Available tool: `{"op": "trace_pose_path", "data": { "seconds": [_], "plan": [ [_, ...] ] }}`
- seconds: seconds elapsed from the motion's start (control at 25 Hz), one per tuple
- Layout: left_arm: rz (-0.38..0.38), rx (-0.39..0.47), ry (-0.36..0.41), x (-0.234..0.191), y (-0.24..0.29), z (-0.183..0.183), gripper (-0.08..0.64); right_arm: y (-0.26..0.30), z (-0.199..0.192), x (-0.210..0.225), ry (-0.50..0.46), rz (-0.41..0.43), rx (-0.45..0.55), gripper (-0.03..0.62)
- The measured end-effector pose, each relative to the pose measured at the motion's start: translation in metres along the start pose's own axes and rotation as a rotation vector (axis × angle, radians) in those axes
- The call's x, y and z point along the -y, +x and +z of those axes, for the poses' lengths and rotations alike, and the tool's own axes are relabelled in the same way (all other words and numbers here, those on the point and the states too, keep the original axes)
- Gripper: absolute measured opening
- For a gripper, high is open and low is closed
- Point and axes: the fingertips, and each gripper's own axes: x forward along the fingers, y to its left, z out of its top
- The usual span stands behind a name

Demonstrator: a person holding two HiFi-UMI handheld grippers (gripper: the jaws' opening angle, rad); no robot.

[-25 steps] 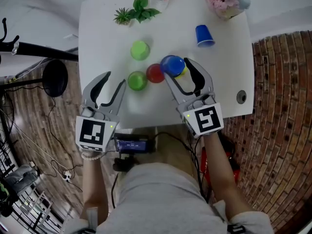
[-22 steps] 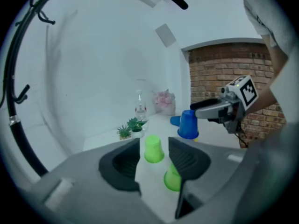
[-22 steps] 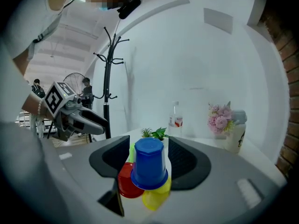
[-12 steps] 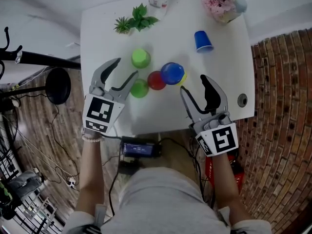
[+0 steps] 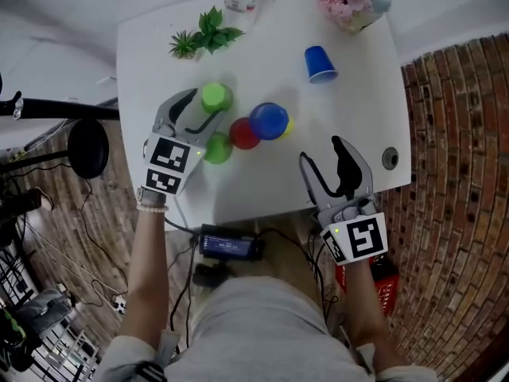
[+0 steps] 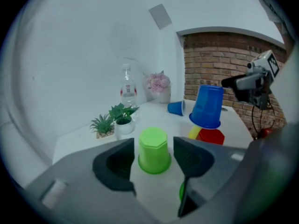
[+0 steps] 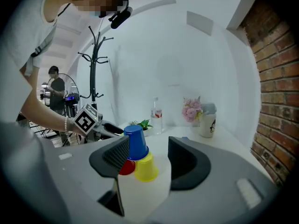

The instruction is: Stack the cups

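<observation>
Left gripper (image 5: pixel 202 110) jaws just opening, now wide, straddling upturned light-green plastic cup (image 6: pixel 153 149) on white counter (image 5: pixel 262 183), pads not touching. Right gripper (image 5: pixel 332 159) open, empty, near counter edge. Risk: jaw clips neighbouring darker green cup (image 5: pixel 217 150), knocks it over.

Cup cluster (image 5: pixel 268 121) crowding centre, table (image 5: pixel 262 185) bare nearside

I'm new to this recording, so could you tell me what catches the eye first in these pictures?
In the middle of the white table, a blue cup sits tilted atop a yellow cup, with a red cup beside them. The left gripper reaches around an upturned green cup, which stands between its fingers; these have just been opening wide and do not press it.
</observation>
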Motion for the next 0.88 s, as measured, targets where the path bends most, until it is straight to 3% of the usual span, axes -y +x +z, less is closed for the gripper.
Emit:
{"op": "trace_pose_path", "data": {
  "seconds": [0.4,0.88],
  "plan": [
    [0.011,0.004,0.019,-0.001,0.007,0.007,0.198,-0.003,-0.013,0.009,0.020,-0.031,-0.035,0.245],
    [0.094,0.078,0.035,0.005,-0.055,0.052,0.198,0.009,-0.003,0.001,-0.005,0.021,-0.026,0.245]
  ]
}}
